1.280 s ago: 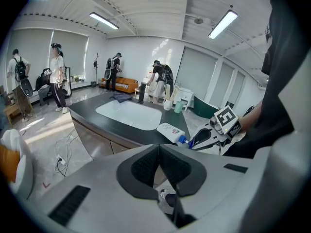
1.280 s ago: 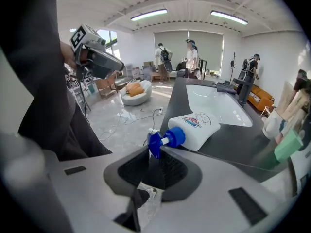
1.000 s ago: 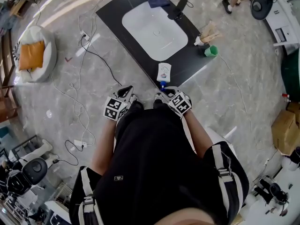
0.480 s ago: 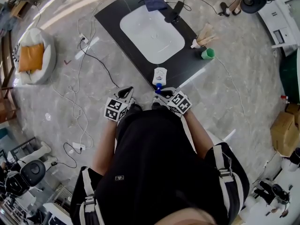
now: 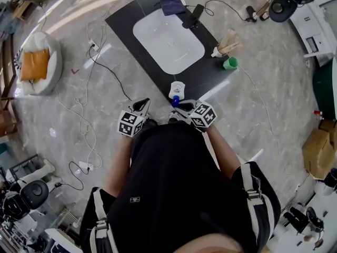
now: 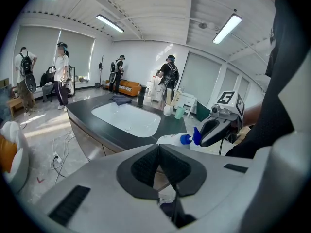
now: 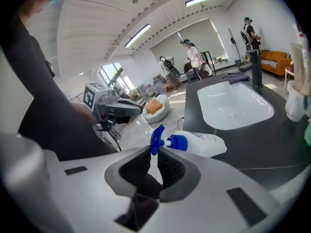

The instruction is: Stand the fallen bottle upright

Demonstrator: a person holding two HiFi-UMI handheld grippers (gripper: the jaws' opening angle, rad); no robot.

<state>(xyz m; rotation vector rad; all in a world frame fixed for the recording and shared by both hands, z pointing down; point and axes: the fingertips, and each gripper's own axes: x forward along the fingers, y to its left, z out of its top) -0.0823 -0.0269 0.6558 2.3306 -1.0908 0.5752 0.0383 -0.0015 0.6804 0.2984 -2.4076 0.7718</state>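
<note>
Bright, even light all round. Long white ceiling strip lights (image 6: 109, 23) glow hard in both gripper views, and pale daylight washes through the big shaded windows (image 6: 77, 50). In the head view a glare streak runs across the glossy grey marble floor (image 5: 68, 10). Fisheye bends every edge, black corners ring the gripper views, and the nearest foreground goes soft.

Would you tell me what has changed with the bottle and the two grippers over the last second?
The right gripper, shut on the blue spray head of the bottle, has raised that end, so it looks shorter from above; it is not yet upright. Nothing was gripped or released. The left gripper stayed shut and empty, and the green cup kept its place.
</note>
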